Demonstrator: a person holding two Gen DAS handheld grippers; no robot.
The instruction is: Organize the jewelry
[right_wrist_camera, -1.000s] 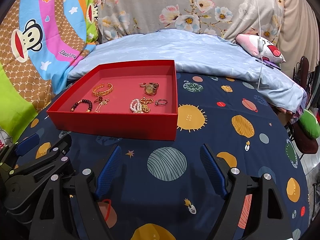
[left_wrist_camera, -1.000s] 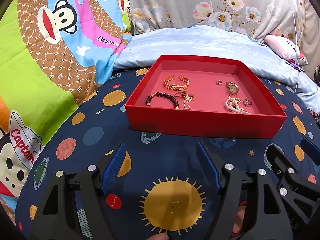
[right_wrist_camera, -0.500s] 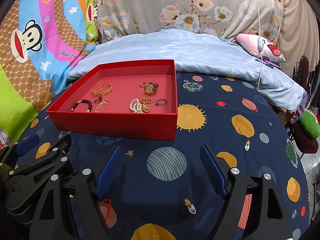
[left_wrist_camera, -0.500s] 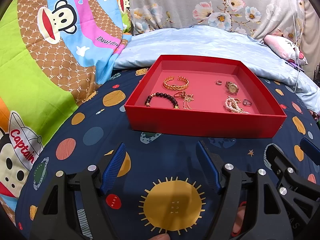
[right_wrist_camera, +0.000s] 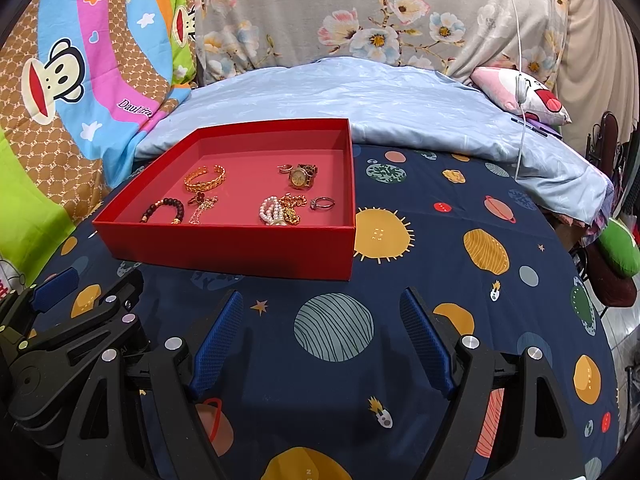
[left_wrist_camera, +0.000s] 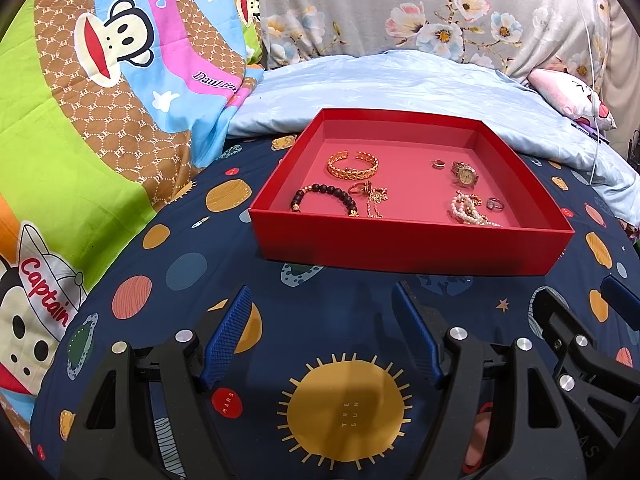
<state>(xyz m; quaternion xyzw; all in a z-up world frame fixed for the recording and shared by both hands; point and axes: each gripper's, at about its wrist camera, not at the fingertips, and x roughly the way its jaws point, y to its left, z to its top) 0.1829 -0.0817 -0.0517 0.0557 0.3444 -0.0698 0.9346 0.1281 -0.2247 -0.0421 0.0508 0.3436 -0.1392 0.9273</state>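
Bed covered by a dark blue sheet (left_wrist_camera: 192, 280) printed with planets and suns. A shallow red box (left_wrist_camera: 408, 240) sits on it, open at the top, just ahead of both tools.

Inside the box, loose on the pink floor:
- gold cuff bracelet (left_wrist_camera: 353, 165), back left
- dark bead bracelet (left_wrist_camera: 325, 197), front left, close to the near wall
- thin gold chain (left_wrist_camera: 376, 200) with a small ring, touching the bead bracelet's right end
- gold watch (left_wrist_camera: 465, 174), back right, a small ring (left_wrist_camera: 438, 164) just beside it
- pearl bracelet (left_wrist_camera: 466, 212), front right, tangled with a gold piece
- silver ring (left_wrist_camera: 495, 204) just right of the pearls

Left tongs (left_wrist_camera: 322, 328): spread wide, nothing between the blue pads, held over the sheet short of the box. Right tongs (right_wrist_camera: 320, 332): likewise spread, empty, to the right of the left pair and also short of the box.

Pale blue blanket (right_wrist_camera: 380, 96) behind the box; floral pillow (right_wrist_camera: 360, 12) beyond it; cartoon monkey quilt (left_wrist_camera: 100, 92) to the left.
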